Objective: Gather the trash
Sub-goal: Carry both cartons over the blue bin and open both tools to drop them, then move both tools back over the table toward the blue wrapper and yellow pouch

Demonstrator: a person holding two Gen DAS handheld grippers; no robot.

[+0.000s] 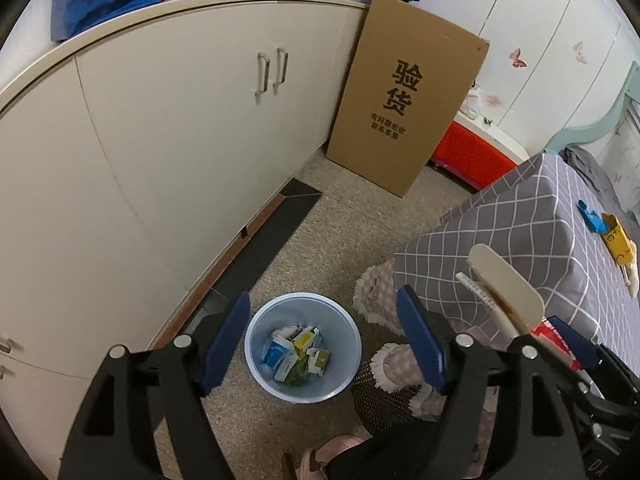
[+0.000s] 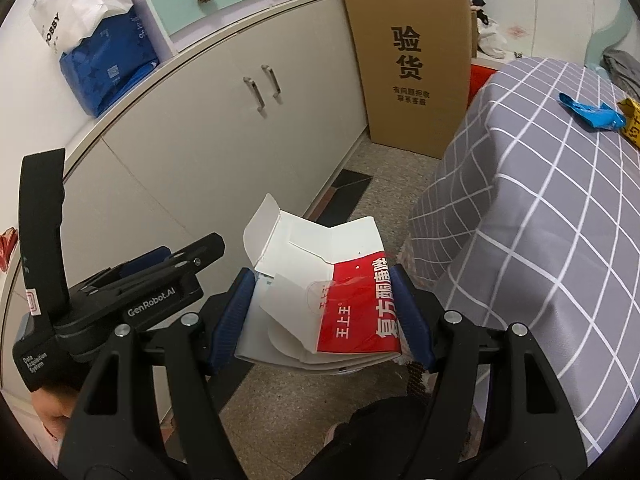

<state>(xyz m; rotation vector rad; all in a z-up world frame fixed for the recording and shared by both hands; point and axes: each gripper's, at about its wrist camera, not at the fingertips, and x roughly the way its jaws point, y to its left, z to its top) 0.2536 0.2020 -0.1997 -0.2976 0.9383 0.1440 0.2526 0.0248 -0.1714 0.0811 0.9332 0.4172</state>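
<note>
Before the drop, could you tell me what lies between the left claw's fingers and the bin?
Nothing: in the left wrist view the open left claw frames the blue bin, half full of small cartons, with only air between.

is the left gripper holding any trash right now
No, the left gripper stands open with nothing between its fingers, hovering above the blue bin that already holds small boxes.
</note>
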